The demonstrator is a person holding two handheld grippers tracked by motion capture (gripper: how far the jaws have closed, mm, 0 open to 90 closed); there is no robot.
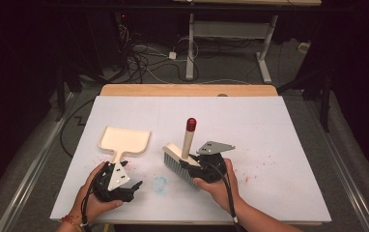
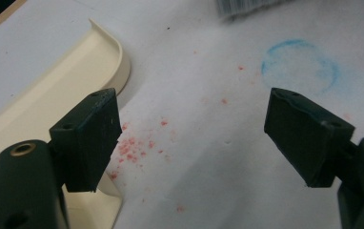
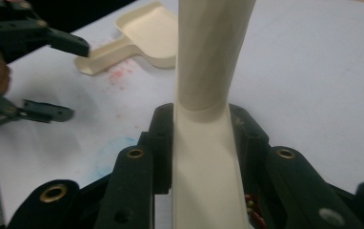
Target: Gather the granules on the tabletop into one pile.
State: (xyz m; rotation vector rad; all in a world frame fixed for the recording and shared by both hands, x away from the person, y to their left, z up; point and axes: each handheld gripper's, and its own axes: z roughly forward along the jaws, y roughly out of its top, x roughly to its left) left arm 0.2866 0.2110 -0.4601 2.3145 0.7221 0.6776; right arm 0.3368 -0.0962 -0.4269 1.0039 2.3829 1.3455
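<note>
Our right gripper [image 3: 201, 157] clamps the cream brush [image 1: 182, 154], bristles on the white table [image 1: 269, 145] mid-board. Our left gripper [image 2: 192, 138], jaws apart over red crumbs [image 2: 132, 148], sits beside the dustpan [image 1: 123, 141]; bare tabletop spreads rightward to the edge.

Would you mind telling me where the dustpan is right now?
In the high view, the cream dustpan lies flat on the white table, left of centre, with its handle beside the open left gripper and the brush to its right.

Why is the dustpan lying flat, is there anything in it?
Empty. The cream dustpan lies flat on the table, its tray bare; the red crumbs are scattered beside it.
</note>
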